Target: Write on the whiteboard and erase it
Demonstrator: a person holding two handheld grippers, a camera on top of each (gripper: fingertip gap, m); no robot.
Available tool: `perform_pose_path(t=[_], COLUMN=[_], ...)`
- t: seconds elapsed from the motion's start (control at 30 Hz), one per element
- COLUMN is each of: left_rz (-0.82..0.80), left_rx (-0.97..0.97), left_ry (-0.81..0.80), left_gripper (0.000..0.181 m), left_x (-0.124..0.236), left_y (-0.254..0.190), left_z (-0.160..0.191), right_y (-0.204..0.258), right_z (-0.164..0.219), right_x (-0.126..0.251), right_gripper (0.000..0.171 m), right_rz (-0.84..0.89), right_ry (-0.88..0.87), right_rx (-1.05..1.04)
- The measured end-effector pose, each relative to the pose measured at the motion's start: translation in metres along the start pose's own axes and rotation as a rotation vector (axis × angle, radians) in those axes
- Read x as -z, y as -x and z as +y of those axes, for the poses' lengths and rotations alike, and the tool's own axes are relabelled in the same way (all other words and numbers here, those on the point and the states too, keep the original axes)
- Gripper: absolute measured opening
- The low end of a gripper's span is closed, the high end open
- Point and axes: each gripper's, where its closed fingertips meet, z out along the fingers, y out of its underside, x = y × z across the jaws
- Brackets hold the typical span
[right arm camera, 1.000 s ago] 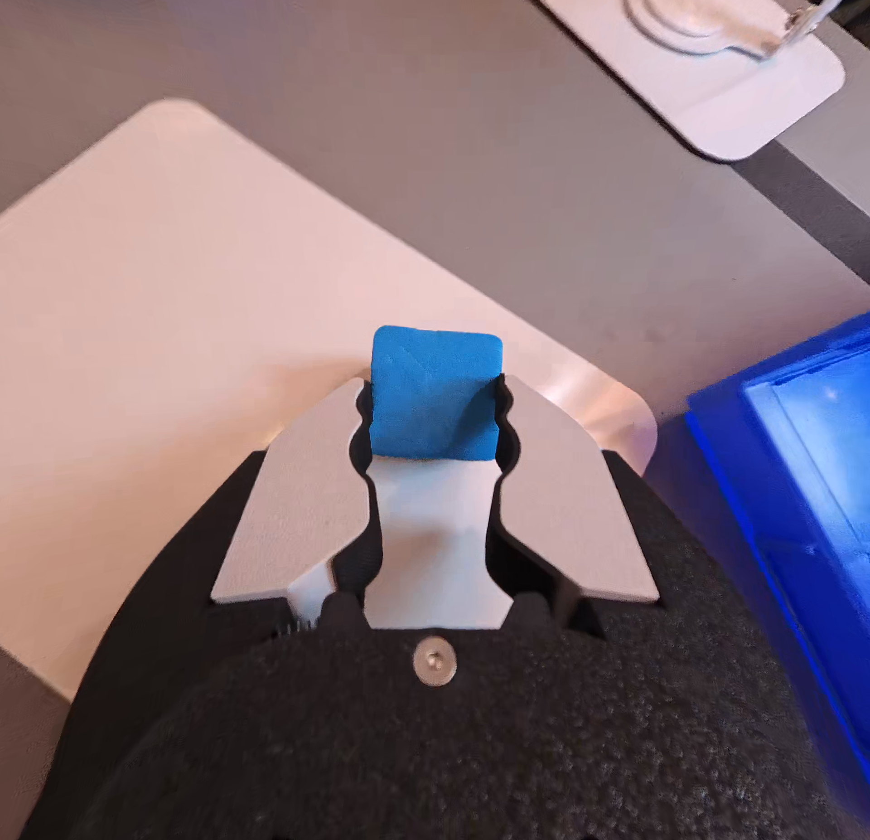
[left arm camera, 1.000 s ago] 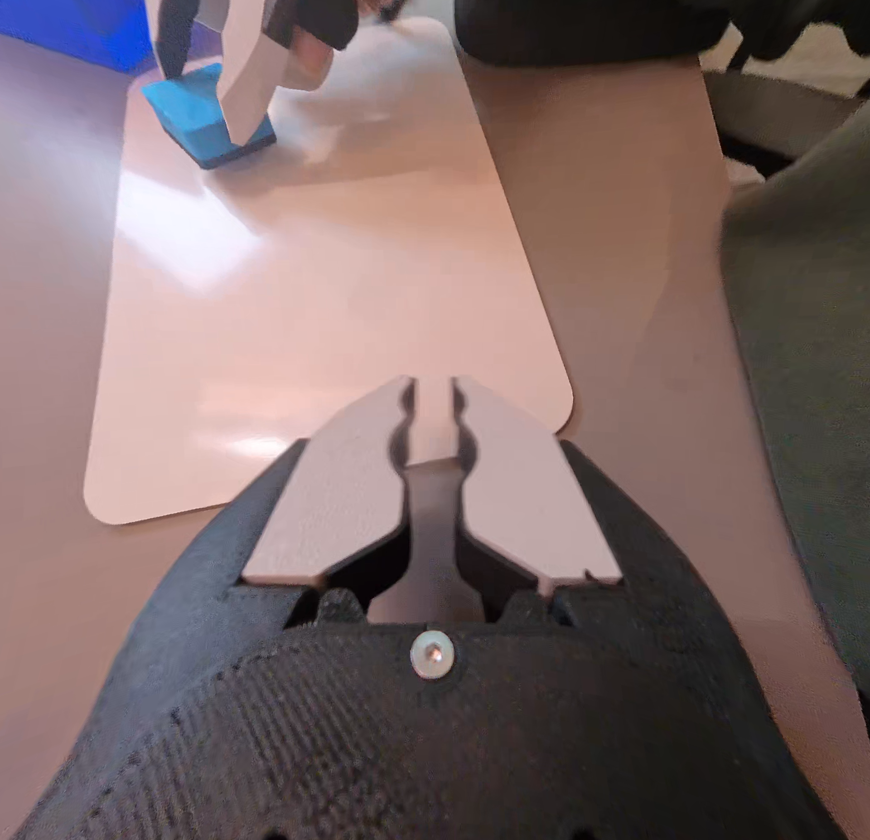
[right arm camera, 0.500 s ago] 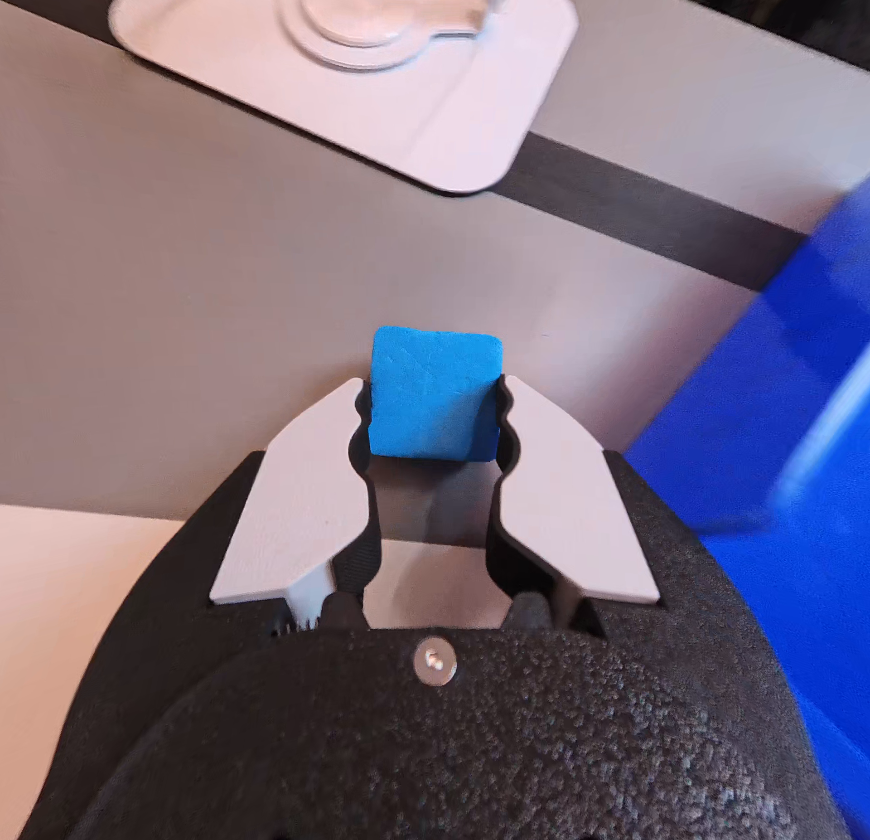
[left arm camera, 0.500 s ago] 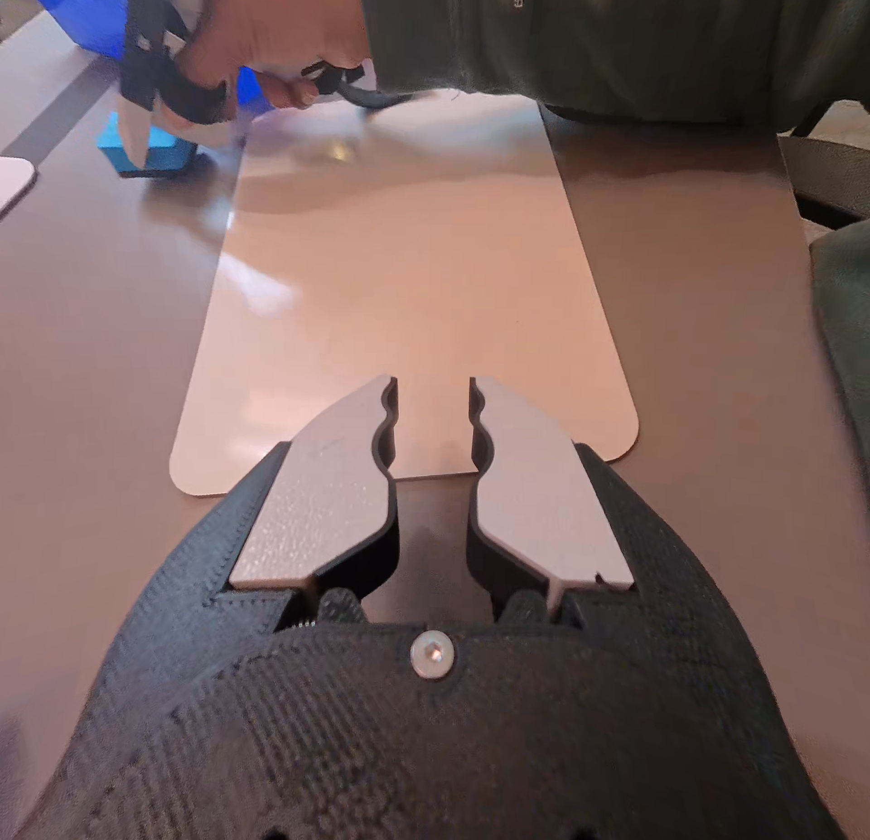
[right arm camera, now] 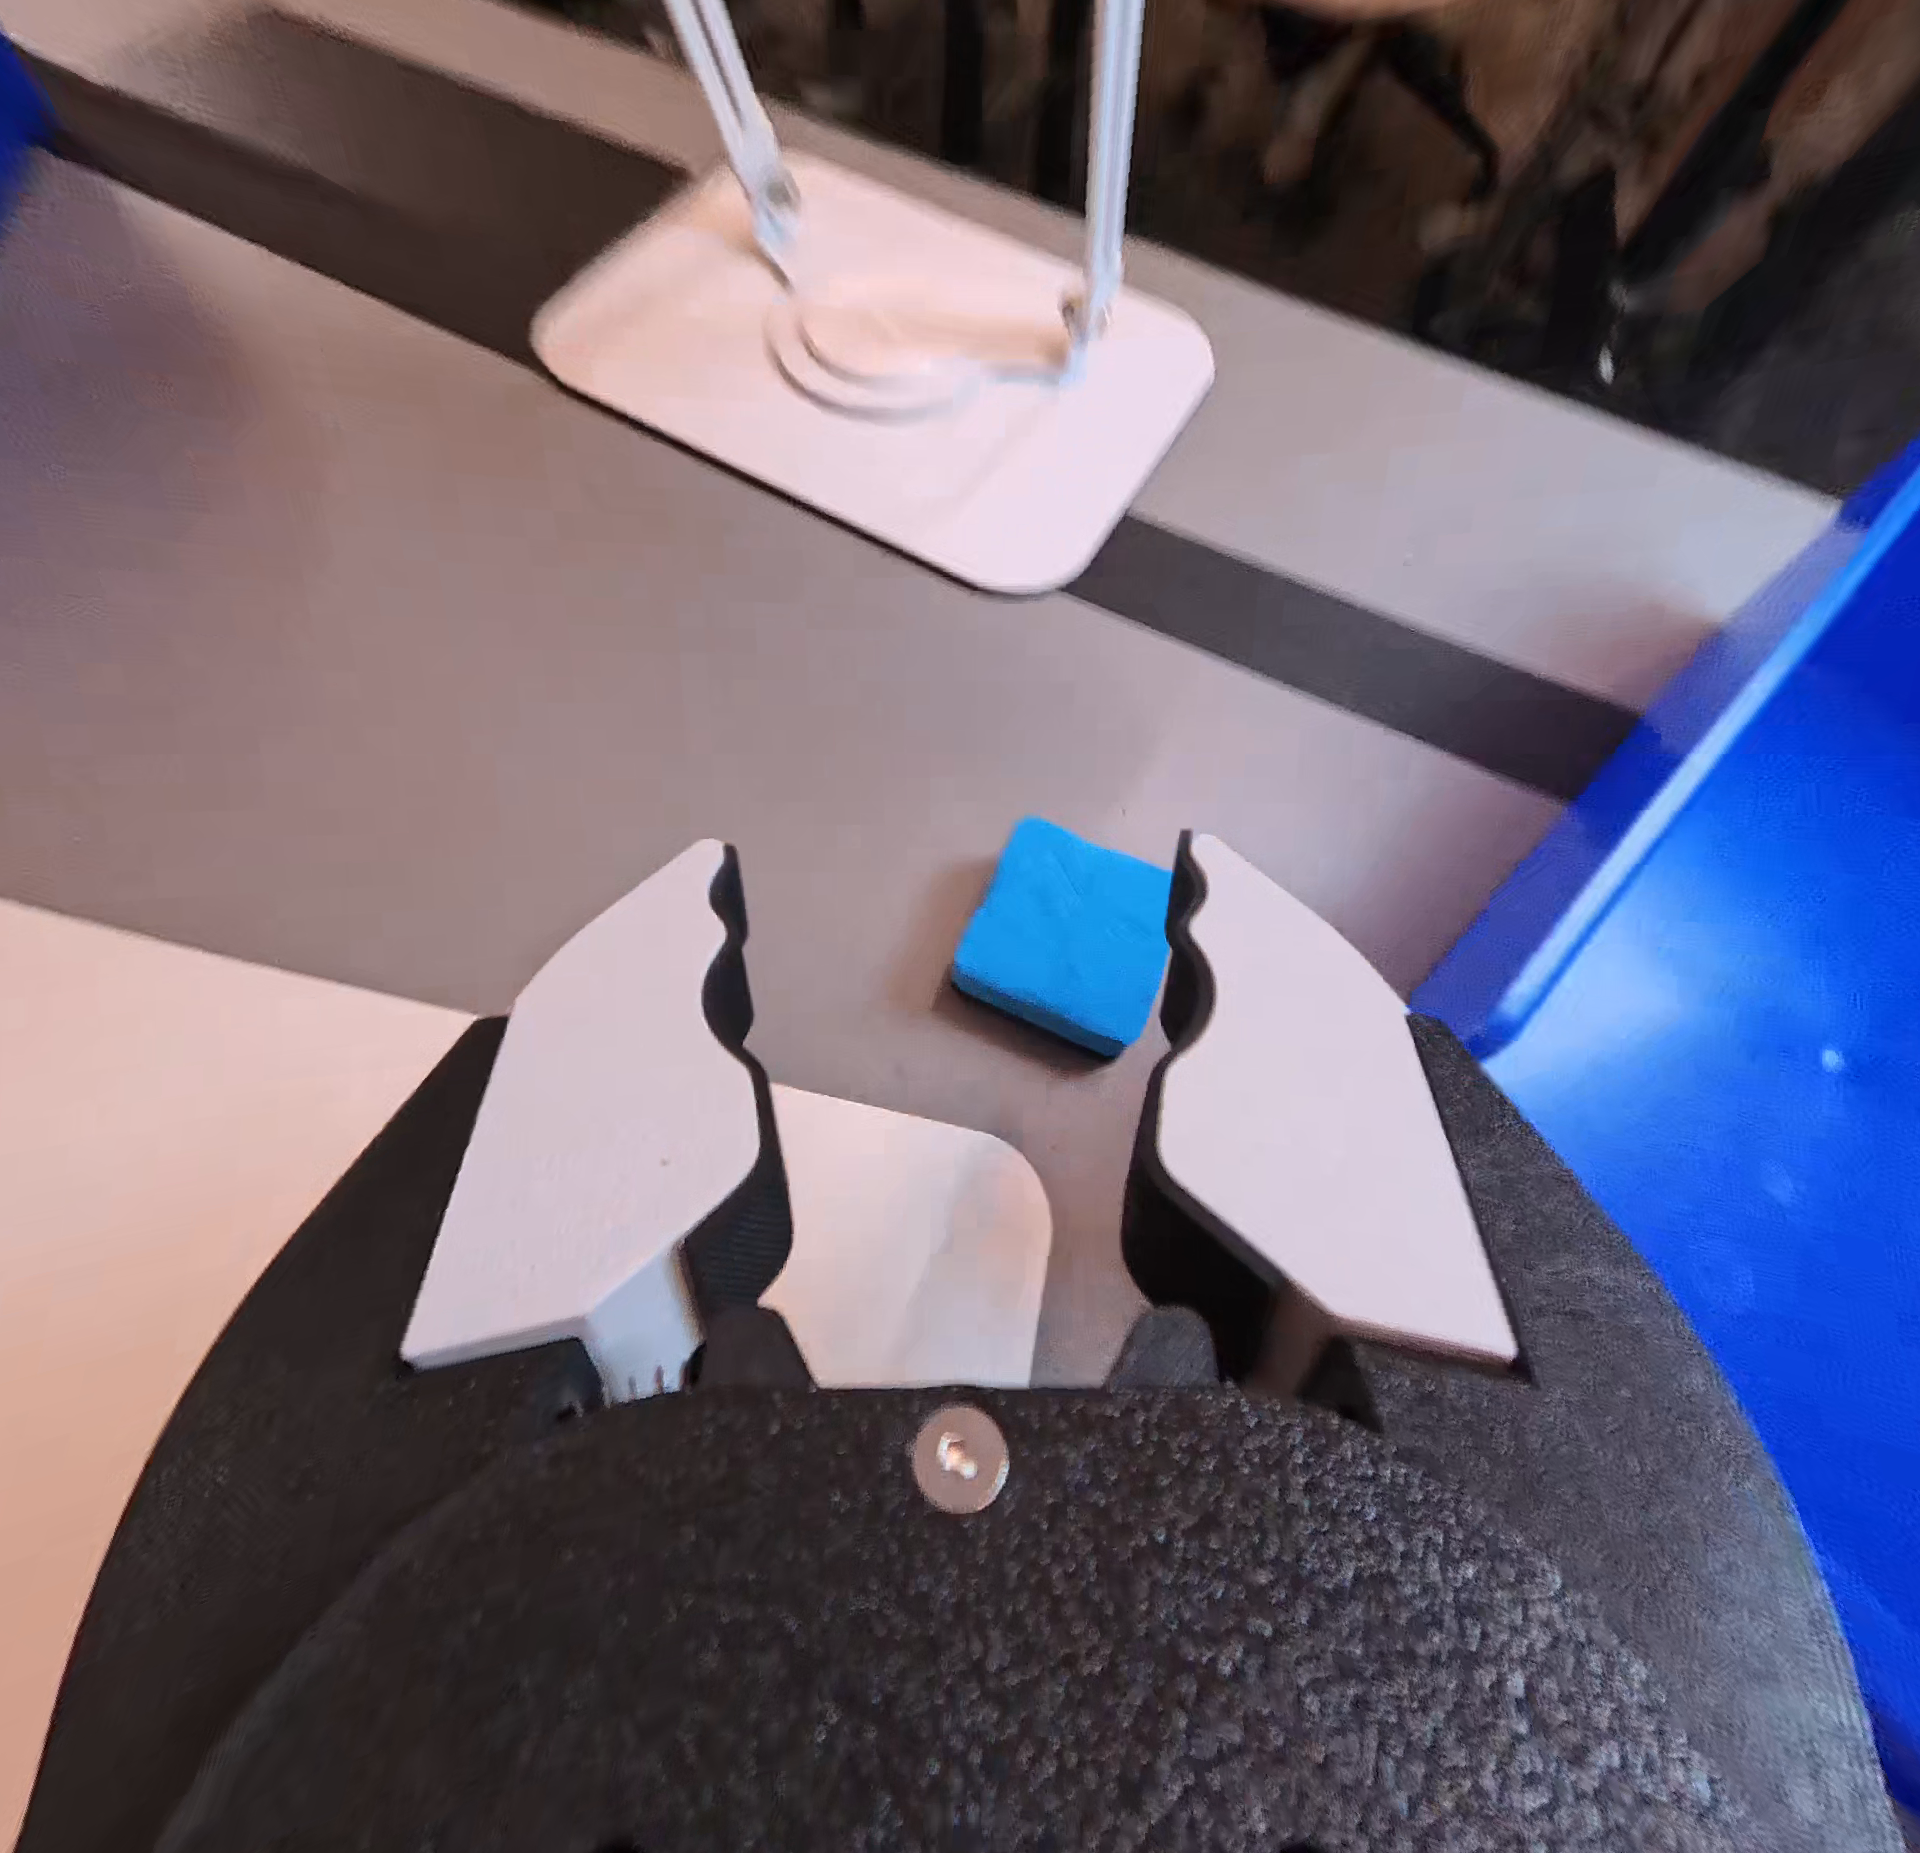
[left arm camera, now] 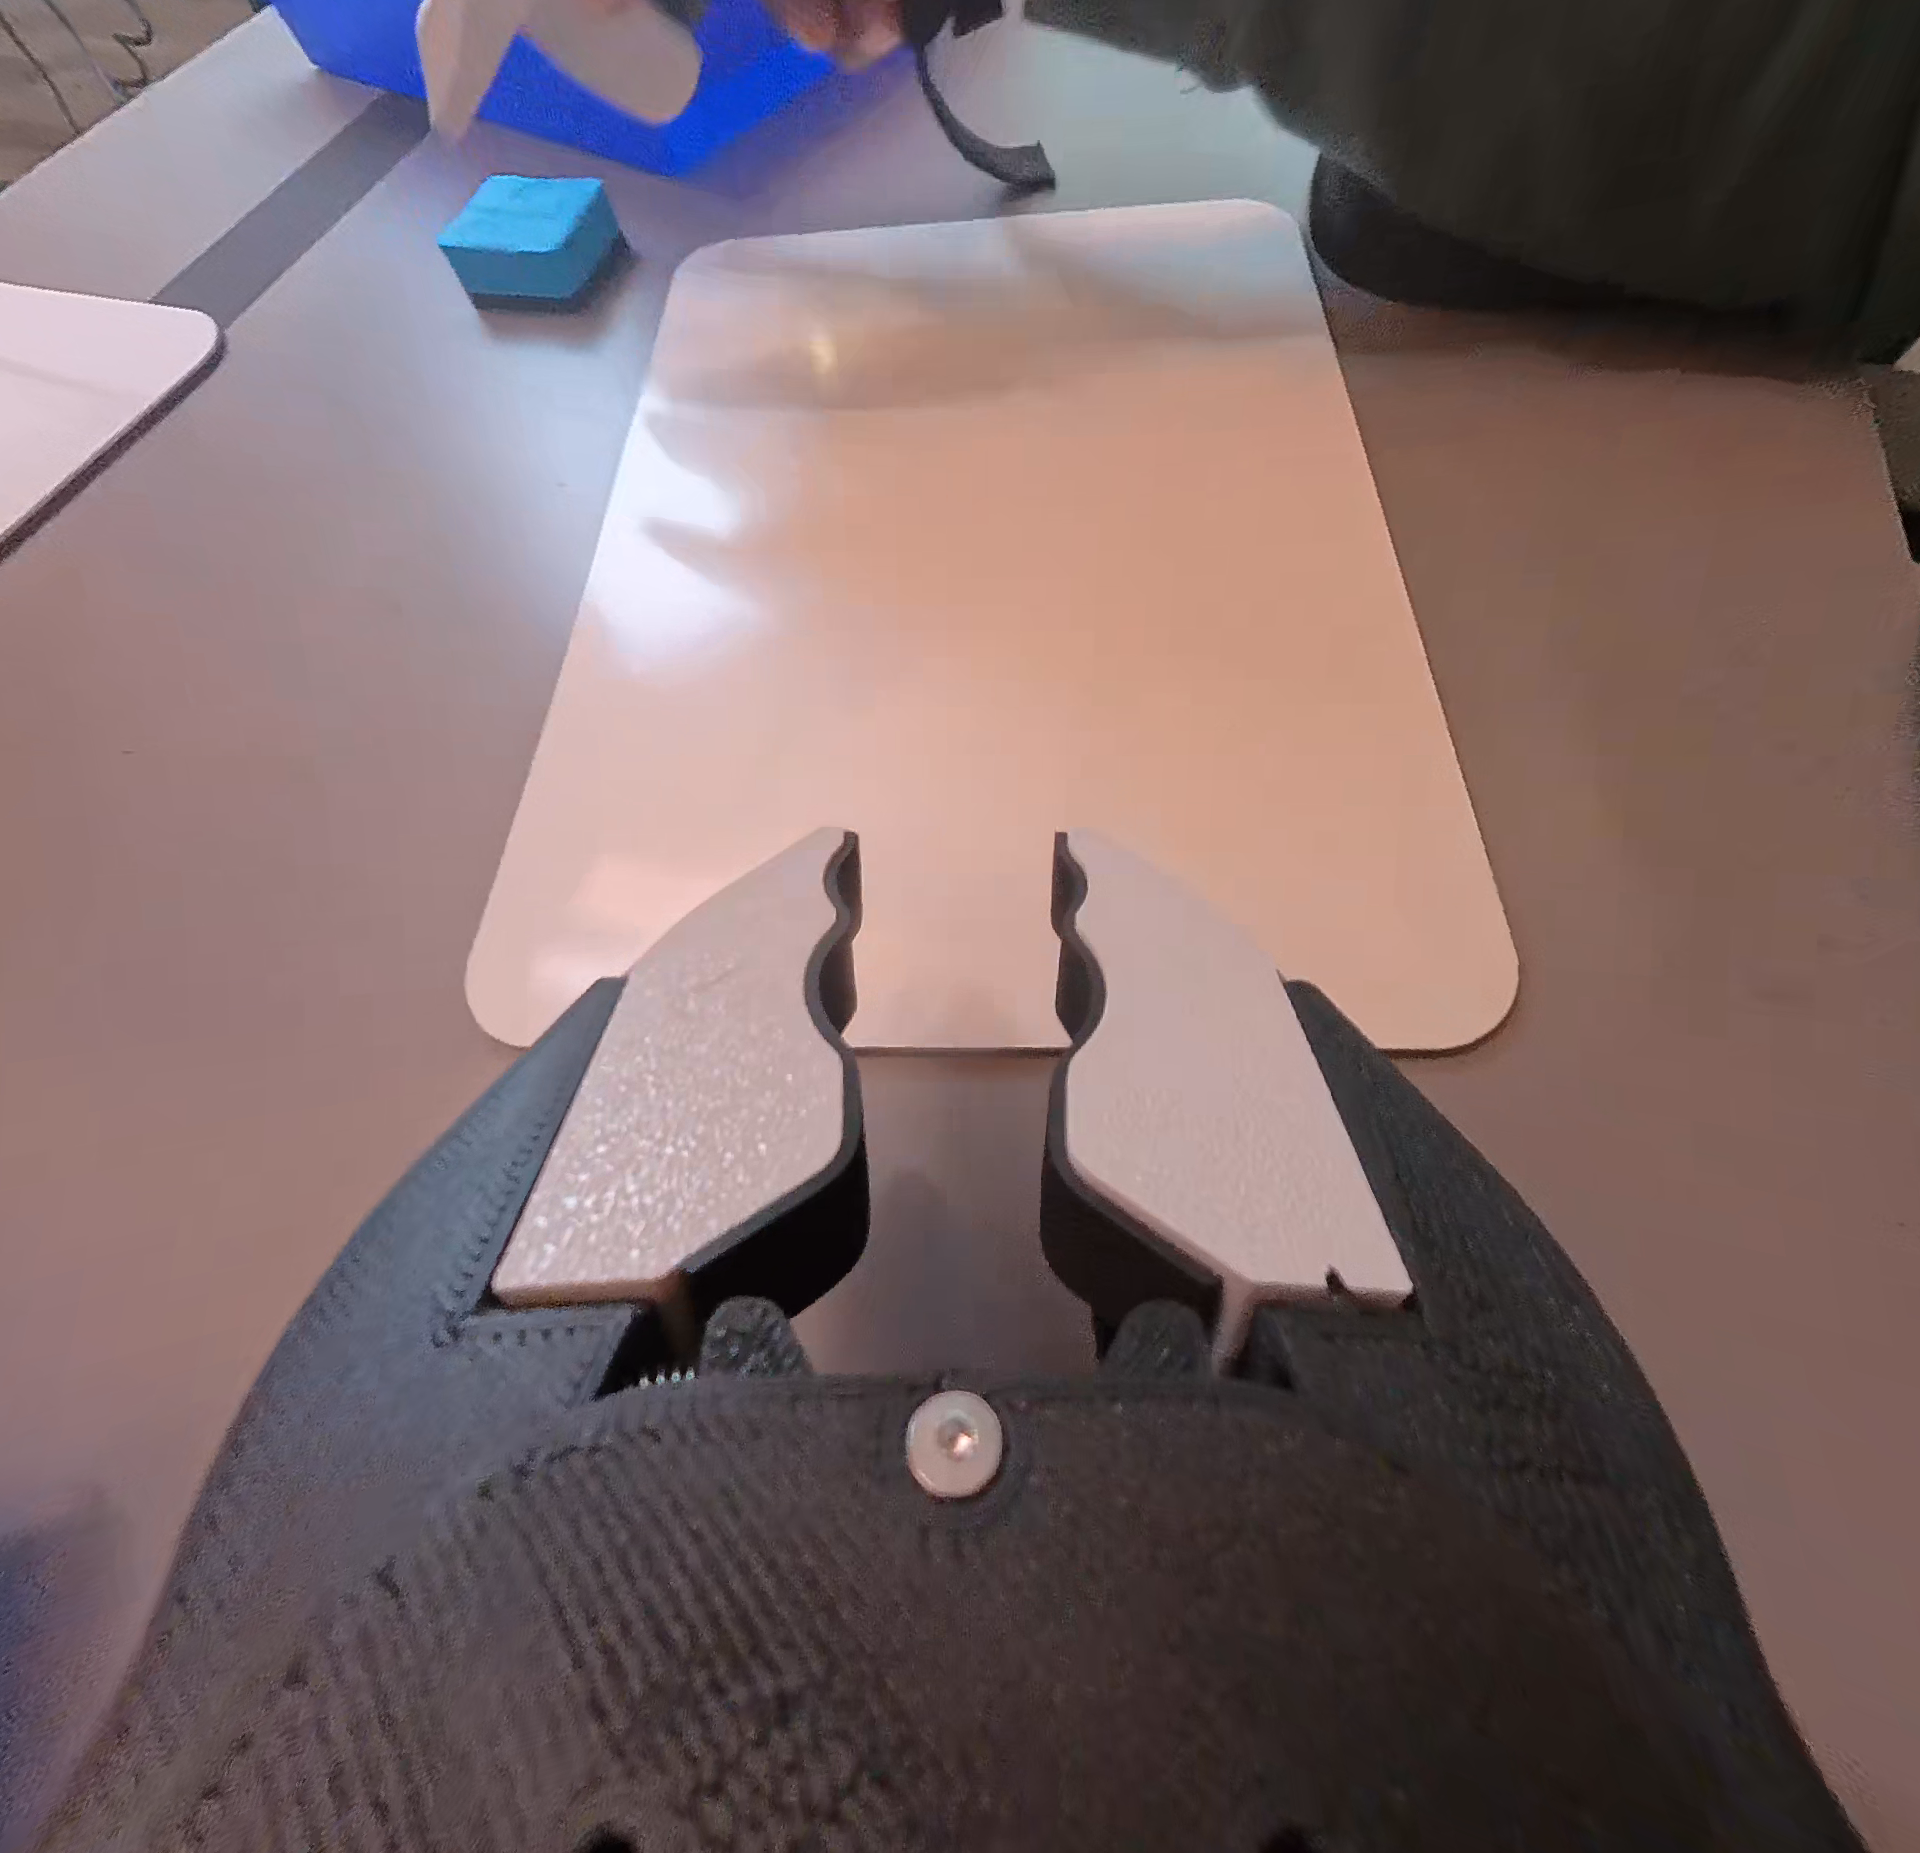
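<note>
Both grippers, right gripper [right arm camera: 956, 858] and left gripper [left arm camera: 956, 847], gape empty above a grey table [left arm camera: 260, 712].
One whiteboard [left arm camera: 987, 577], one blue eraser [right arm camera: 1065, 930] beside it, one blue bin [right arm camera: 1714, 1024], one white stand base [right arm camera: 935, 473].

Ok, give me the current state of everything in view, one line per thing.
Whiteboard: flat on the table, no marks visible.
Eraser: lying on the table beside the whiteboard, not held.
Left gripper: open, empty, over the whiteboard's near edge.
Right gripper: open, empty, above the eraser.
Blue bin: on the table next to the eraser.
</note>
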Motion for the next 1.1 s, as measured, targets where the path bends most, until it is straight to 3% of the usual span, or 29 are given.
perform_pose_path(t=[0.13,0.23,0.4,0.6,0.7,0.83,0.93,1.1], left_rz=[-0.031,-0.078,-0.223,-0.48,-0.59,-0.54,-0.542,-0.287], left_rx=[0.031,0.027,0.061,0.115,0.106,0.143,0.157,0.345], left_ry=[-0.011,-0.031,-0.095,-0.115,0.0,0.264,0.556,1.017], left_gripper=[0.035,0.035,0.033,0.032,0.032,0.03,0.03,0.029], left_x=[0.002,0.008,0.036,0.106,0.147,0.176,0.193,0.211], left_y=[0.01,0.019,0.057,0.12,0.153,0.191,0.229,0.24], left_z=[0.0,-0.004,-0.018,-0.032,-0.032,-0.014,0.024,0.118], right_y=[0.023,0.041,0.046,0.034,0.029,0.035,0.046,0.064], right_z=[-0.029,-0.018,0.014,0.009,0.006,0.001,0.004,0.014], right_x=[0.048,0.076,0.083,0.091,0.099,0.108,0.107,0.1], right_gripper=[0.079,0.076,0.07,0.067,0.067,0.067,0.066,0.063], right_rz=[-0.162,-0.264,-0.296,-0.316,-0.322,-0.344,-0.35,-0.355], right_ry=[-0.217,-0.316,-0.4,-0.436,-0.456,-0.482,-0.465,-0.42], right_rx=[0.0,0.006,0.017,0.002,-0.022,-0.017,0.038,0.136])
